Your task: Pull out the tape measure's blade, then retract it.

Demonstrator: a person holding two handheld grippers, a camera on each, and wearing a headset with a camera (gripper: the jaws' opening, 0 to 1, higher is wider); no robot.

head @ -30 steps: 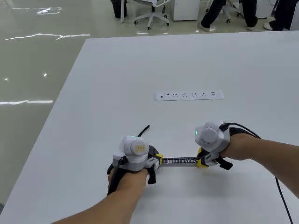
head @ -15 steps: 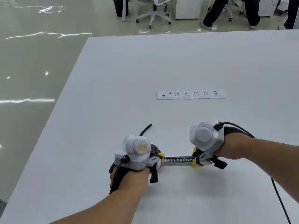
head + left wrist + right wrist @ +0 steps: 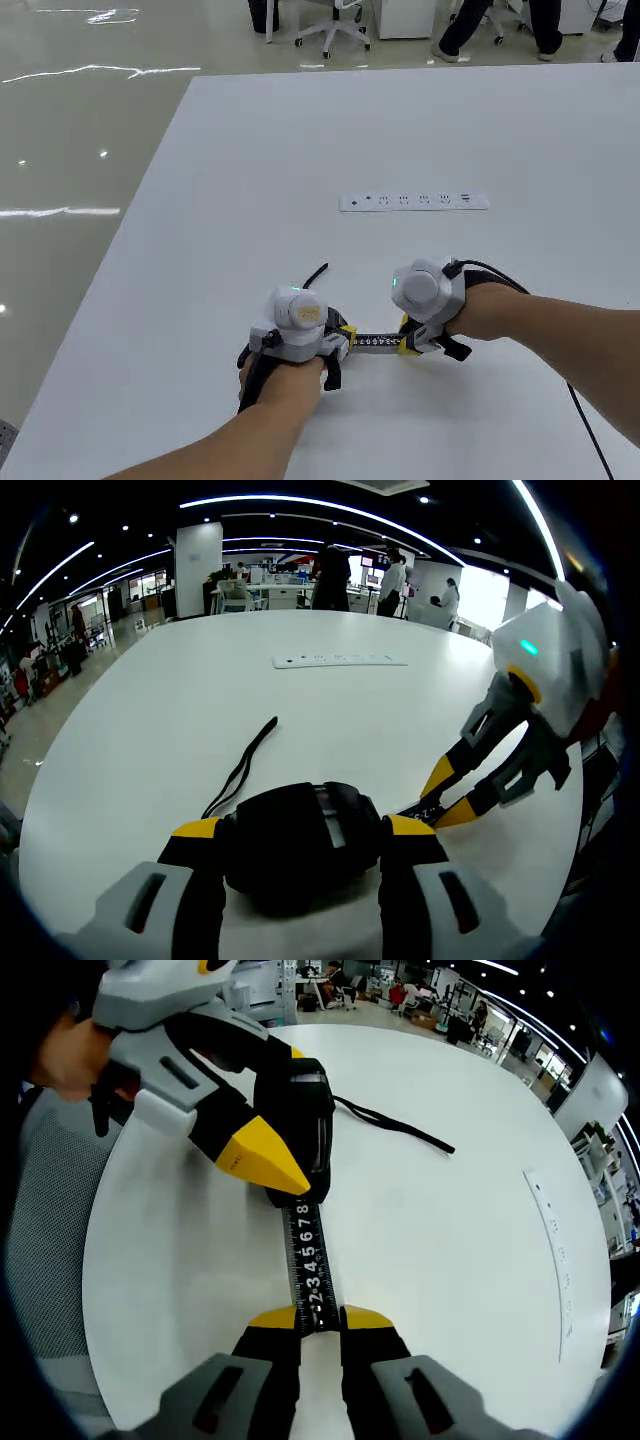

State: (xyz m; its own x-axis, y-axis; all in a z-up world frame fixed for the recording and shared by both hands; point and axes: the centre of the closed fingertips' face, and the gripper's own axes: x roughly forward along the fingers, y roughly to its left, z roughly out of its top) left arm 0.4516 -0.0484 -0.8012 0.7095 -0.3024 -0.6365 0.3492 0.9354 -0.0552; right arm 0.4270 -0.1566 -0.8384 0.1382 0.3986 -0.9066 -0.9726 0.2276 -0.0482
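L gripper clenched on tape case | R gripper pinching blade tip | risk: tip slips fr R pinch, spring whips blade back; case may skid on bench

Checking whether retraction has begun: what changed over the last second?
The right gripper, shut on the blade, moved toward the left gripper, so less blade shows between them; it looks to be going back in. The left gripper kept its clamp on the tape measure case, which stayed put on the table, as did the power strip.
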